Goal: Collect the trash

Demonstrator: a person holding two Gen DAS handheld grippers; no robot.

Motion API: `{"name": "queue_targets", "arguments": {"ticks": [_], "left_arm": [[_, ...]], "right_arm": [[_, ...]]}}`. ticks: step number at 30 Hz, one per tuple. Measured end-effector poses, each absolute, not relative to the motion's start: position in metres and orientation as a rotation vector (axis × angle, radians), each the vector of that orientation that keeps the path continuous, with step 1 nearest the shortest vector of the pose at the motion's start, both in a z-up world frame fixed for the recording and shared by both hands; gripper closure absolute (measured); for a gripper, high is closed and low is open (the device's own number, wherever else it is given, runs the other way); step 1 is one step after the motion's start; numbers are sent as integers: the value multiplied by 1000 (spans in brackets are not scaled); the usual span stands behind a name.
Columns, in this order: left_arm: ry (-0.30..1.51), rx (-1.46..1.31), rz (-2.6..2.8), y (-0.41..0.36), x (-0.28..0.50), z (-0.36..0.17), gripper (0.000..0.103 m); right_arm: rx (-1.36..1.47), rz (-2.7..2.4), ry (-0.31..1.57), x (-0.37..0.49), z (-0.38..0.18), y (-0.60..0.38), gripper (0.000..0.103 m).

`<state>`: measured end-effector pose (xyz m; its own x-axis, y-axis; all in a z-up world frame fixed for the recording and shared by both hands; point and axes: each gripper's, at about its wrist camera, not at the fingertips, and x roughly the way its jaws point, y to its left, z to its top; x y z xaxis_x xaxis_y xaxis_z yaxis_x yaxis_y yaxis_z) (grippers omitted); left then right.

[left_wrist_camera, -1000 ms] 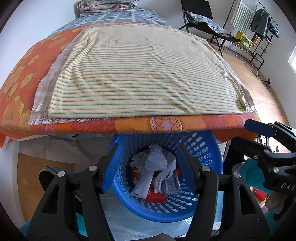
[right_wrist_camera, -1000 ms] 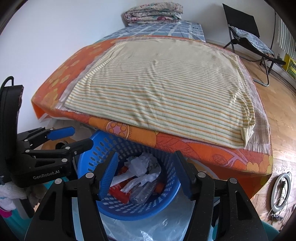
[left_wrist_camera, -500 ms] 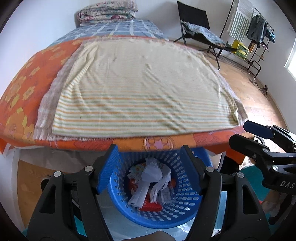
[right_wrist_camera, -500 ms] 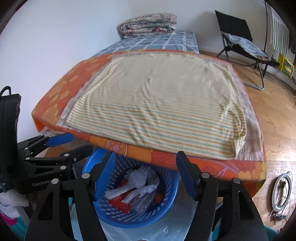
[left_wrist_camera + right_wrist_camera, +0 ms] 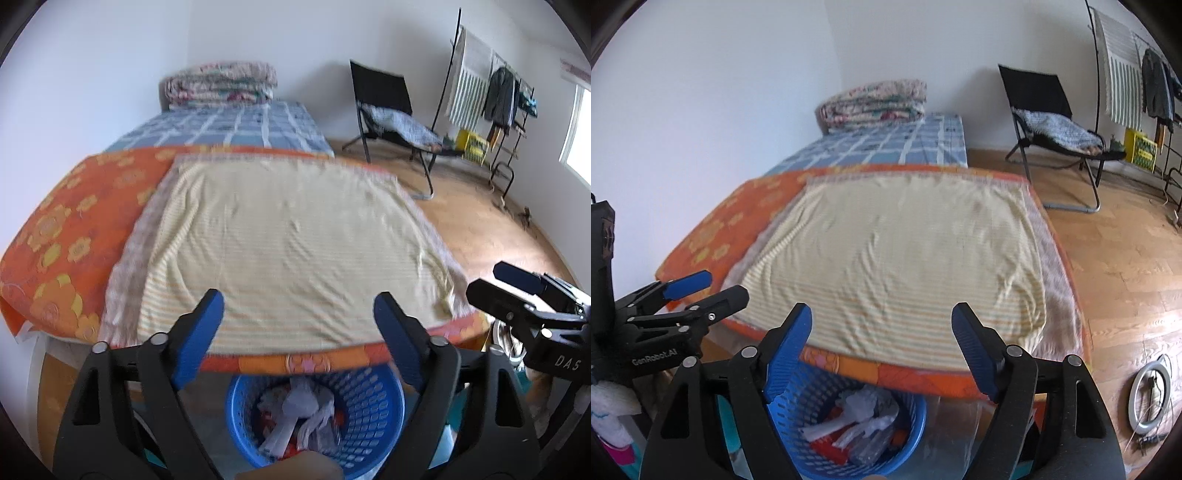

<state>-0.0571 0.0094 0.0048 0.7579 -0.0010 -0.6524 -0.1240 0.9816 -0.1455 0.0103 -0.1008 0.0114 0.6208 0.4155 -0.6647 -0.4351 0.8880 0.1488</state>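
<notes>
The left gripper [image 5: 298, 301], its blue-padded black jaws spread wide and holding nothing, hangs above the near edge of a bed, while the right gripper [image 5: 881, 314] alongside it is likewise parted and empty. Directly below both, on the floor against the foot of the bed, stands a round blue perforated plastic basket [image 5: 373, 406], partly tucked under the mattress edge and filled with crumpled white paper and wrappers [image 5: 299, 413] over something red. Seen from the right wrist camera, the same basket [image 5: 812, 391] sits low between the jaws, a clear plastic sheet beside it on the floor. Beyond the grippers spreads a cream striped blanket [image 5: 295, 247] laid on an orange flower-patterned bedcover [image 5: 74, 229], then a blue checked sheet [image 5: 236, 125] with a folded floral quilt [image 5: 221, 83] against the white wall. A black folding chair [image 5: 1045, 110] stands on the wooden parquet floor [image 5: 1119, 258] at right, near a clothes rack.
</notes>
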Motion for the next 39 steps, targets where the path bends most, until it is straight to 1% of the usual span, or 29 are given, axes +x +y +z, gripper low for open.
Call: {"name": "queue_targets", "arguments": {"ticks": [5, 10, 14, 20, 30, 39], "left_arm": [[632, -161, 77, 8, -59, 31, 13], [569, -162, 90, 8, -61, 50, 3], [560, -164, 100, 7, -58, 54, 2], [571, -170, 114, 9, -51, 56, 2], [579, -262, 133, 24, -40, 58, 1], [580, -270, 140, 27, -42, 59, 1]], "right_arm": [[-29, 498, 700, 10, 29, -102, 23], [-24, 501, 652, 9, 40, -102, 22], [-16, 491, 638, 12, 42, -101, 21], [14, 491, 692, 28, 34, -97, 21], [39, 490, 719, 38, 31, -90, 21], [49, 494, 732, 40, 30, -87, 21]]}}
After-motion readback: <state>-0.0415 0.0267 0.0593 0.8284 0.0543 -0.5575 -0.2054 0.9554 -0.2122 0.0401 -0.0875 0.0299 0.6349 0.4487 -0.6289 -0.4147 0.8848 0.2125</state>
